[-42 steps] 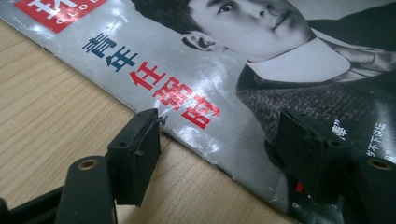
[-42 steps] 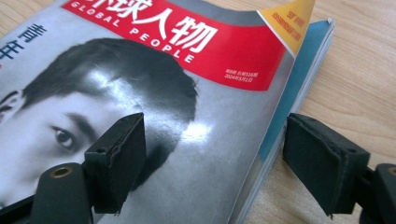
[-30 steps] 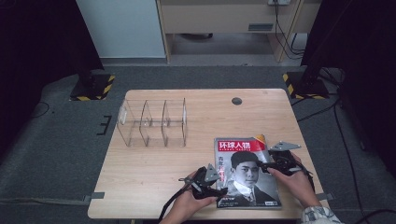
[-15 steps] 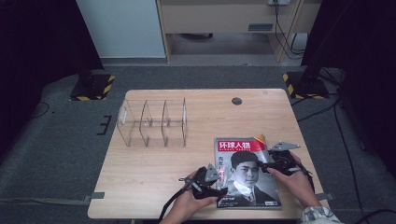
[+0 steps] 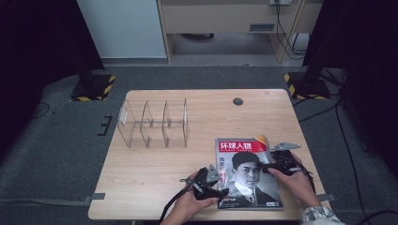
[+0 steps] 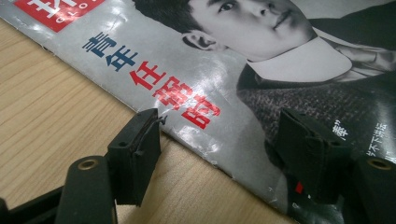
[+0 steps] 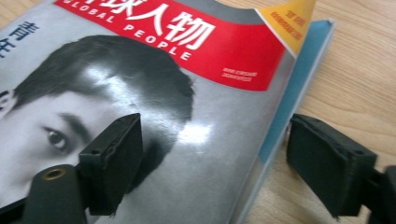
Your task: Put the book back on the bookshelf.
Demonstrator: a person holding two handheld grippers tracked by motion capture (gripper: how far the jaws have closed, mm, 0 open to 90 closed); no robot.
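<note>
A magazine [image 5: 248, 173] with a man's portrait and a red title band lies flat on the table's front right part. My left gripper [image 5: 223, 180] rests at its left edge, open. One jaw is over the wood and the other over the cover [image 6: 261, 84]. My right gripper [image 5: 264, 166] sits at the magazine's right edge, also open. Its jaws have just been opening. The cover's right edge [image 7: 275, 121] lies between them, with one jaw above the portrait and one above bare wood. Neither pair of pads presses on the magazine.
A clear acrylic divider rack [image 5: 155, 123] stands at the back left of the wooden table [image 5: 155, 178]. A dark cable hole [image 5: 238, 101] is near the far edge. Hands and forearms come in over the front edge.
</note>
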